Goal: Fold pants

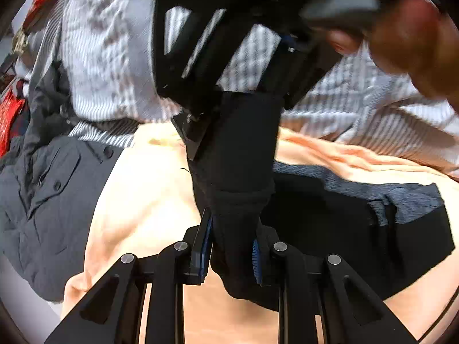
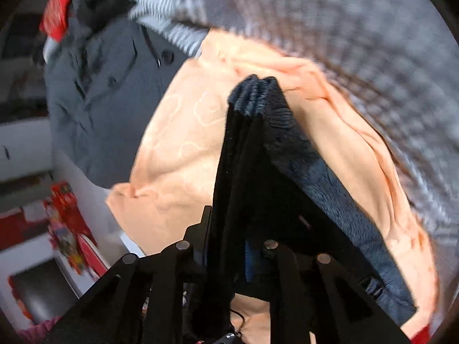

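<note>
1. Two grippers grasp one pair of black pants (image 1: 238, 154), which hangs lifted above a peach cloth (image 1: 149, 189); the rest of the garment, with a grey-blue inner lining showing, lies on that cloth toward its right edge.
2. Seen from the left wrist, the left gripper (image 1: 233, 253) is clenched on a bunched fold of the pants, blue pads pressing the fabric from both sides, and it points forward and slightly upward along the taut strip.
3. At the far end of that strip the right gripper (image 1: 218, 66) appears from outside, tilted down toward the cloth, clamped on the upper end of the fabric; the person's right hand (image 1: 407, 34) wraps its handle at the top right, blurred.
4. From the right wrist, the right gripper (image 2: 226, 246) points down along the pants (image 2: 258, 149), which run away from its closed fingers as several stacked dark layers ending in a gathered edge over the peach cloth (image 2: 178, 143).
5. A grey buttoned garment (image 1: 48, 200) lies crumpled at the left edge of the peach cloth, partly under it.
6. A striped white-grey bedcover (image 1: 114, 57) lies beyond the far edge of the cloth.
7. Red items (image 2: 68, 229) sit low at the left of the right wrist view, too blurred to identify.
</note>
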Demonstrator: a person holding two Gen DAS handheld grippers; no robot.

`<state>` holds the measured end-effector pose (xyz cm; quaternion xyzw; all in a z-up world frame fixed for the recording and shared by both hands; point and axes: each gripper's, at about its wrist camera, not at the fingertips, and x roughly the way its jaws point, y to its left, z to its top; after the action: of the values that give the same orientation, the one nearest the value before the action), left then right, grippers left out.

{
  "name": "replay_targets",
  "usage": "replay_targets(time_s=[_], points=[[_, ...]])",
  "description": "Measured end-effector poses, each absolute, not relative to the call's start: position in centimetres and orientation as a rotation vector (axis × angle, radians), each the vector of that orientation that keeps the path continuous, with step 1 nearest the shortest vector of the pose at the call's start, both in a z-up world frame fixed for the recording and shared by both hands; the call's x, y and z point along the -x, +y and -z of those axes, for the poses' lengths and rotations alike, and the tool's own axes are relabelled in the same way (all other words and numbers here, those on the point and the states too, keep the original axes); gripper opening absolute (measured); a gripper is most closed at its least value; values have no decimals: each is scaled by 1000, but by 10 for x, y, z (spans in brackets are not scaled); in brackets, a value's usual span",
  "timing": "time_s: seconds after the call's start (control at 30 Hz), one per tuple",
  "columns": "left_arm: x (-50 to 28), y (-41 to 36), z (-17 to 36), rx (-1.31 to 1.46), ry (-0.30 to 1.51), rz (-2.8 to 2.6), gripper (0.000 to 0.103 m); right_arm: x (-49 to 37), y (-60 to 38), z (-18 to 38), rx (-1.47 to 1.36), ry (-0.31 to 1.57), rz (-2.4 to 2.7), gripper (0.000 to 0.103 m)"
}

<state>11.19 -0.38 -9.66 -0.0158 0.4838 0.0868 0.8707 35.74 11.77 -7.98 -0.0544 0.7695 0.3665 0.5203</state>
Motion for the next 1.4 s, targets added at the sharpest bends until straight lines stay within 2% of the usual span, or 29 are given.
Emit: replay_targets(time_s=[0.33, 0.5, 0.63, 0.83, 0.87, 0.9, 0.97, 1.4], points=[[-113, -72, 51, -63, 973, -52, 25, -350, -27, 11, -359, 1632, -934, 16], [-114, -115, 51, -155, 984, 2, 25, -341, -92, 5, -513, 1593, -895, 16], [-119, -128, 62, -174, 1020, -8, 25, -341, -110, 19, -546, 1609, -886, 16], [-115, -146, 70, -254, 1016, 16, 25, -342, -110, 35, -515, 1664, -895, 23], [-115, -146, 70, -252, 1021, 14, 25, -342, -110, 38, -493, 1673, -885, 23], [-116, -148, 70, -250, 1025, 12, 24, -342, -111, 41, -462, 1681, -852, 18], [-117, -151, 67, -247, 1019, 20, 25, -340, -116, 42, -464, 1667, -832, 14], [-100, -248, 33, -353, 974, 223, 24, -302, -244, 22, -792, 1495, -816, 15]])
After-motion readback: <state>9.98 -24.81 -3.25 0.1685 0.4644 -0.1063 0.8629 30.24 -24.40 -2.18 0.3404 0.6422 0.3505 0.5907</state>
